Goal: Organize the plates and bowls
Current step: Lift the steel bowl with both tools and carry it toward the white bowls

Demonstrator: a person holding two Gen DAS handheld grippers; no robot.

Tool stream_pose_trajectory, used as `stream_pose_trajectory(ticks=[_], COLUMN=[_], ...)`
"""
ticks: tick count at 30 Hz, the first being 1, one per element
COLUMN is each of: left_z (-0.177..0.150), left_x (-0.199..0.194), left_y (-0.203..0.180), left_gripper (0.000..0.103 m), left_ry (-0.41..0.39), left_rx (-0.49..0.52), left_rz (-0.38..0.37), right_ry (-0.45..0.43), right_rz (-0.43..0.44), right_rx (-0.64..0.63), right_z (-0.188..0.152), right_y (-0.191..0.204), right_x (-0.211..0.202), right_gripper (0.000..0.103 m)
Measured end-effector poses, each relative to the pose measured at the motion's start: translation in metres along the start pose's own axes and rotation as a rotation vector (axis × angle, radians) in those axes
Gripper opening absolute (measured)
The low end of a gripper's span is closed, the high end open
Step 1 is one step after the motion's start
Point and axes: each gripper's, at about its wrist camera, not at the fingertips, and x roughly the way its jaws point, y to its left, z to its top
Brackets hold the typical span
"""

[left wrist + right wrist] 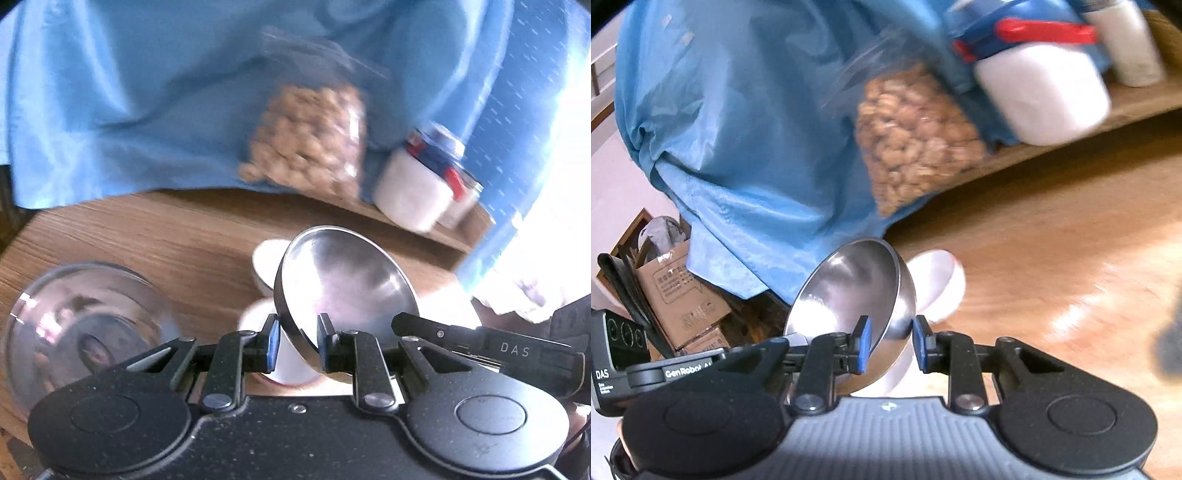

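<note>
A shallow steel bowl [343,288] hangs tilted above the wooden table [166,236]. My left gripper [299,343] is shut on its lower rim, one blue pad on each side of the wall. In the right wrist view the steel bowl [853,291] is pinched the same way by my right gripper [892,345]. Each gripper shows at the other's side, the right gripper body [498,347] and the left gripper body [646,369], so both seem to hold one bowl. White bowls [267,258] sit on the table behind it, partly hidden; one white bowl [940,284] shows in the right view.
A shiny round bowl [85,332] lies at the left on the table. Behind are a clear bag of nuts [310,144], a white jar with a blue lid [413,195] on a low shelf, and blue cloth [129,92]. Cardboard boxes [683,295] stand off the table's left edge.
</note>
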Motion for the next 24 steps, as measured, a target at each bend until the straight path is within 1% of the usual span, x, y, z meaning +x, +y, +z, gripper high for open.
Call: stream_pose_trajectory(ticks=[4, 8, 12, 17, 24], left_z=[-0.017, -0.035, -0.047, -0.054, -0.055], left_x=[0.004, 0.014, 0.021, 0.022, 0.020], left_y=[-0.019, -0.029, -0.035, -0.036, -0.028], left_gripper=[0.022, 0.022, 0.022, 0.022, 0.022], left_ry=[0.021, 0.067, 0.113, 0.140, 0.161], left_rx=[0.039, 0.038, 0.037, 0.047, 0.049], left_rz=[-0.051, -0.102, -0.132, -0.134, -0.112], right_ry=[-0.005, 0.013, 0.026, 0.039, 0.084], right_rz=[-0.050, -0.112, -0.153, -0.173, -0.179], right_rx=[0.016, 0.030, 0.039, 0.028, 0.007], right_z=[-0.020, -0.037, -0.047, -0.054, -0.057], right_y=[-0.015, -0.028, -0.035, -0.035, -0.029], right_x=[-0.032, -0.055, -0.072, -0.081, -0.074], right_gripper=[0.028, 0.028, 0.028, 0.028, 0.029])
